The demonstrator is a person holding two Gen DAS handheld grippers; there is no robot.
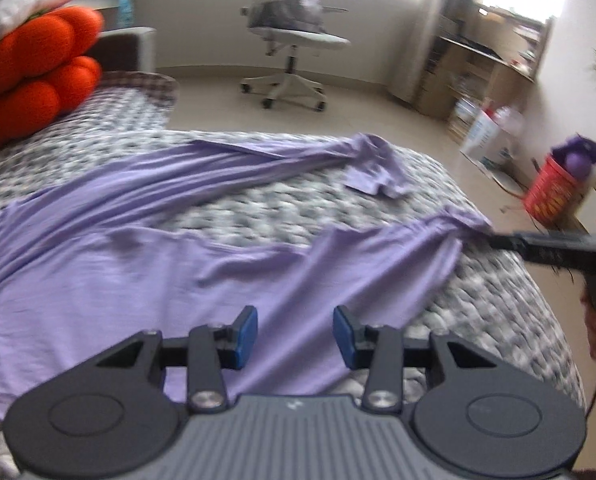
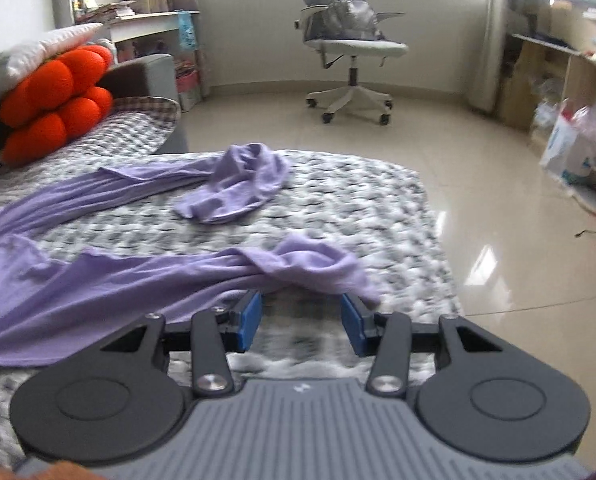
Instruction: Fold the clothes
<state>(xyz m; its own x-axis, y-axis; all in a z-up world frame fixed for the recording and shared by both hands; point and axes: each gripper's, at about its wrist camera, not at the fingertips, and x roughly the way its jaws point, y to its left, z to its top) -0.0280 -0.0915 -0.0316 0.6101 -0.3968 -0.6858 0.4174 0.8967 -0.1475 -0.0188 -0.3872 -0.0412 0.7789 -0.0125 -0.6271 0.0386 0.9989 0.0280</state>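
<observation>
A lilac long-sleeved top (image 1: 137,280) lies spread over a bed with a grey-and-white patterned cover (image 1: 257,216). My left gripper (image 1: 295,316) hovers over the top's body near the hem, its blue pads apart with nothing between them. The far sleeve (image 1: 257,164) stretches to a crumpled cuff (image 2: 237,188). The near sleeve (image 1: 398,248) runs right to its bunched end (image 2: 318,264), which drapes across the tips of my right gripper (image 2: 302,300). That gripper's pads stand apart, with the bed cover visible between them. In the left wrist view the right gripper (image 1: 498,238) meets that sleeve end.
Orange round cushions (image 1: 29,80) and a white pillow (image 1: 17,4) sit at the bed's far left. A white office chair (image 2: 350,40) with a grey bundle stands on the tiled floor. A red basket (image 1: 554,192), bags and shelves (image 1: 478,60) line the right. The bed edge drops off to the right.
</observation>
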